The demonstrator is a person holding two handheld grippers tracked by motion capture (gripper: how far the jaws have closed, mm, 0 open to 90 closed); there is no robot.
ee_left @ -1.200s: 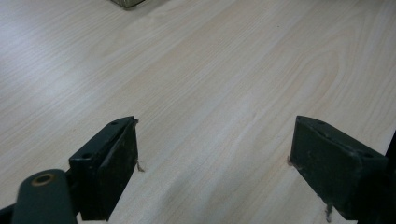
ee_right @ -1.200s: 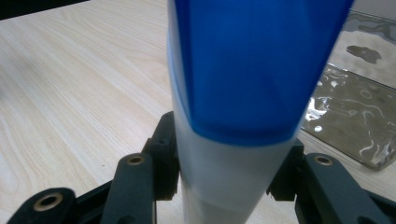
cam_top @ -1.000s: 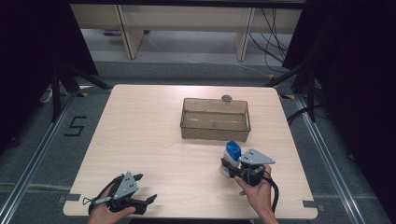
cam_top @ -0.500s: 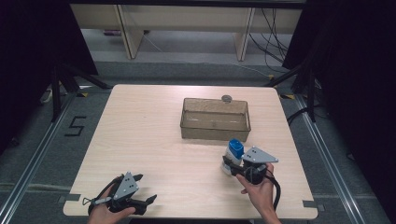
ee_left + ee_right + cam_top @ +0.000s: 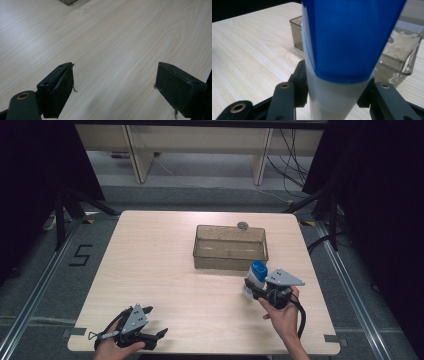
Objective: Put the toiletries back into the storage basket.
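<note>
A white bottle with a blue cap (image 5: 256,276) is clamped upright in my right gripper (image 5: 256,289), just in front of the clear plastic bin (image 5: 230,247). In the right gripper view the bottle (image 5: 337,62) rises close to the lens, both black jaws pressed against its white body, with the bin (image 5: 402,57) behind it. My left gripper (image 5: 157,336) rests near the table's front left edge, open. In the left gripper view its jaws stand wide apart over bare wood, the gripper (image 5: 115,82) holding nothing.
The light wooden table (image 5: 150,265) has dark floor on all sides. A small round grey object (image 5: 243,225) lies behind the bin's far rim. Shelving legs and cables stand beyond the table's far edge.
The right gripper has shifted slightly with the bottle, keeping it upright near the bin's front right corner. The left gripper has stayed where it was.
</note>
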